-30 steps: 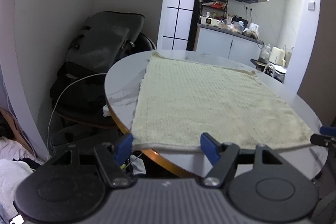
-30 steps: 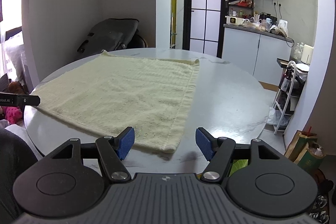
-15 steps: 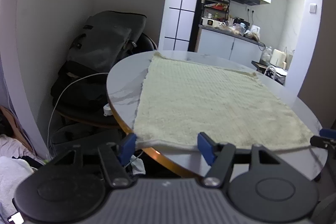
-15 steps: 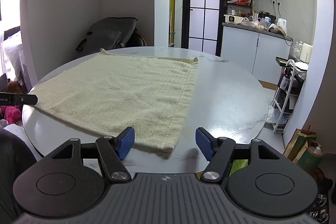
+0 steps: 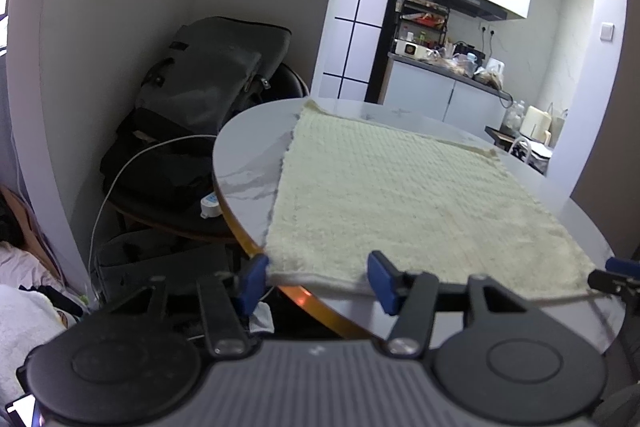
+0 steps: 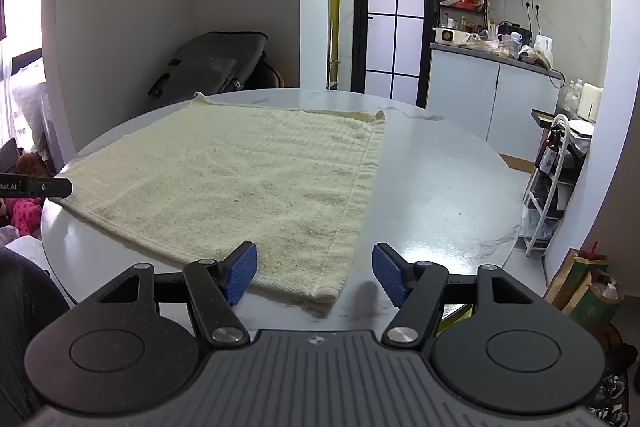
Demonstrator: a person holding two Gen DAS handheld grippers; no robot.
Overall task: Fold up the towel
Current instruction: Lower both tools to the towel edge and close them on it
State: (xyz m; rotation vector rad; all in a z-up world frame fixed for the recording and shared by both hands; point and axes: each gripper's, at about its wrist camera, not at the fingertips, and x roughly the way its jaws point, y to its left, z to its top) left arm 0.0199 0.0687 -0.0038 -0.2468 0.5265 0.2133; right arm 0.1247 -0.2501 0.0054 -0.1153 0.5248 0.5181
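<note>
Closing left gripper (image 5: 318, 277) jaws straddle near towel (image 5: 404, 195) corner, not yet pinching. Right gripper (image 6: 316, 273) jaws wide around other corner on surface (image 6: 440, 187).

I see the cream-yellow towel (image 5: 404, 195) spread flat and unfolded on a round marbled white table (image 6: 440, 187), its waffle-textured pile smooth, hemmed edges straight. One near corner reaches the table's rim on my left; the other near corner lies well inside the tabletop.
</note>
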